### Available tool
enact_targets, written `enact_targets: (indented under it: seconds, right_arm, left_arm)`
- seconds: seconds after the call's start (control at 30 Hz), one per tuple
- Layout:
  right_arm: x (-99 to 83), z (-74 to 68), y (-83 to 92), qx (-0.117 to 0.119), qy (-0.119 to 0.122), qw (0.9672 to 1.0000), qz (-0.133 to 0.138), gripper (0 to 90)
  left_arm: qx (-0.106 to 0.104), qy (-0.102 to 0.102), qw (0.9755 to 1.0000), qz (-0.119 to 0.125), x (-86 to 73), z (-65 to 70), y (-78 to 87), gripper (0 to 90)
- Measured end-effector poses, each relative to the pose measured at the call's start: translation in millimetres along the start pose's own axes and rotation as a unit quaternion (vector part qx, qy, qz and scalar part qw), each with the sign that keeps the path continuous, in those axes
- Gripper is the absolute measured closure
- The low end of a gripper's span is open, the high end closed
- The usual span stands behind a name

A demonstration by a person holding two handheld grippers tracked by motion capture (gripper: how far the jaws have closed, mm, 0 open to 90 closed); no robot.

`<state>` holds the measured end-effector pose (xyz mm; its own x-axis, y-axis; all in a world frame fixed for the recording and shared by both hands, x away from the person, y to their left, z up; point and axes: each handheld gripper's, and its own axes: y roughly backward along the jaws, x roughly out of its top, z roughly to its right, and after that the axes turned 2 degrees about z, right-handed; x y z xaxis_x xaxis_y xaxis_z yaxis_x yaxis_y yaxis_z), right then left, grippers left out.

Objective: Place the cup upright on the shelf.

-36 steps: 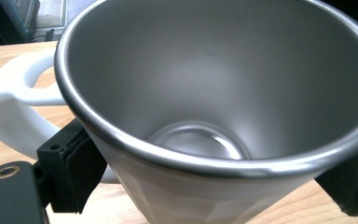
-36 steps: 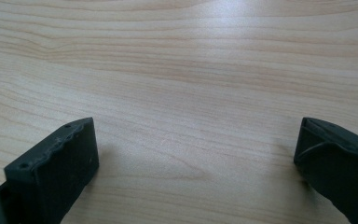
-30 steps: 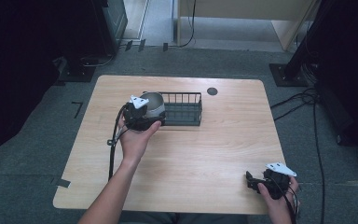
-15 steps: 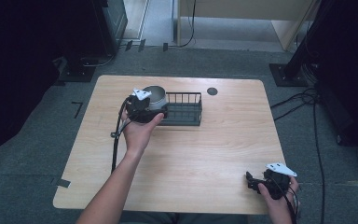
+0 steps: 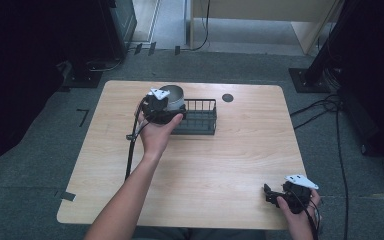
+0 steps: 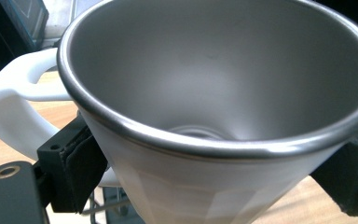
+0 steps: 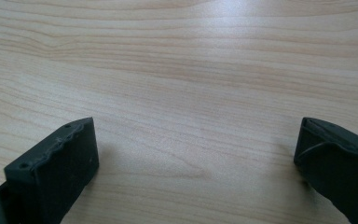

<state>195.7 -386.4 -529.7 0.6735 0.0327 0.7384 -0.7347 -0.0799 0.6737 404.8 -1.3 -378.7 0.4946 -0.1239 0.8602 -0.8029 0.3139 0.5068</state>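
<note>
White steel-lined mug (image 6: 223, 140), empty inside: your left gripper (image 5: 161, 106) grasps it beside black wire basket (image 5: 200, 117); right gripper (image 7: 196, 163) released.

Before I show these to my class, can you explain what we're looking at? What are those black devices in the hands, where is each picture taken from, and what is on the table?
No robot here: a person holds a two-jaw claw in each hand. The high view looks down on a wooden table. The other two pictures come from small cameras riding on each claw, looking along its jaws. The left claw grips a metal-lined cup with a white handle, its pads pressing on both sides, beside the left end of a black wire basket. The right claw rests open near the table's near right corner, with bare wood between its jaws. A dark round spot lies beyond the basket.
</note>
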Motion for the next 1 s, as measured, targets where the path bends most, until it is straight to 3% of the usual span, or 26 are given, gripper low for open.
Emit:
enact_targets:
  seconds: [0.57, 0.9, 1.0]
  right_arm:
    - [-0.6, 0.5, 0.5, 0.003, 0.003, 1.0000, 0.001, 0.0]
    - [-0.5, 0.5, 0.5, 0.003, 0.003, 1.0000, 0.000, 0.0]
    - [-0.6, 0.5, 0.5, 0.003, 0.003, 1.0000, 0.000, 0.0]
  left_arm:
    - [0.022, -0.003, 0.9998, 0.001, 0.3, 19.3, -30.4, 8.4]
    - [0.035, 0.011, 0.9993, 0.007, 0.2, 23.7, -46.0, 8.4]
    - [0.040, 0.007, 0.9991, 0.006, -2.0, 27.8, -50.2, 8.4]
